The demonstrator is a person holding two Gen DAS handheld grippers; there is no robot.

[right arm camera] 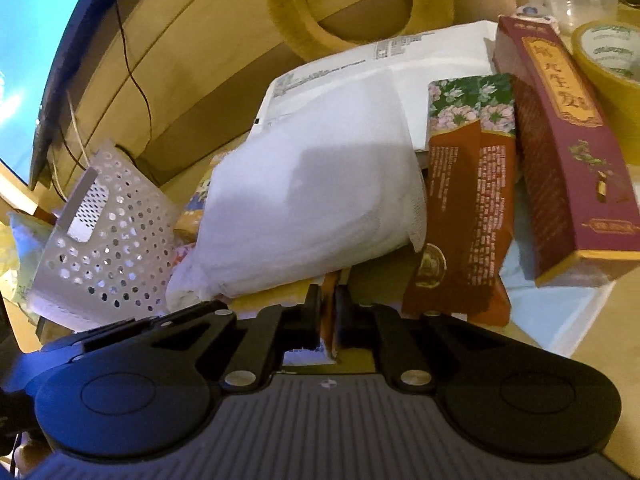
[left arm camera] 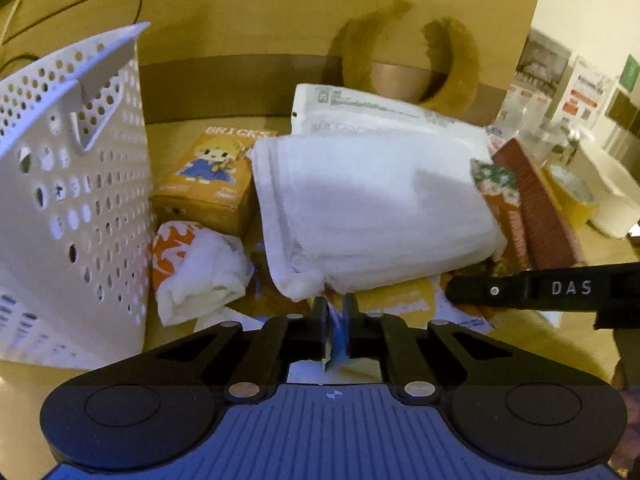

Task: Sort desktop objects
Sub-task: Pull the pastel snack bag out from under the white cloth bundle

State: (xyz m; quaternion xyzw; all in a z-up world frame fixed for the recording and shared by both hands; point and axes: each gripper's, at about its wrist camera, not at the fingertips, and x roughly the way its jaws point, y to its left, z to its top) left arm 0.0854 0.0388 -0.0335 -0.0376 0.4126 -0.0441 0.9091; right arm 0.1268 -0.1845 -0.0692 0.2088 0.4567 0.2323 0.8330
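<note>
maroon box [right arm camera: 560,152] (long axis running away from camera) lies flat.

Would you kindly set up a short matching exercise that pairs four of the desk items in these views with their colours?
Things:
1. perforated basket
2. BRICKS box
3. long upright carton
4. tape roll

Colours:
A. maroon with gold trim
B. orange, with a cartoon figure
C. white
D. yellow

Pairs: 1-C, 2-B, 3-A, 4-D
</note>
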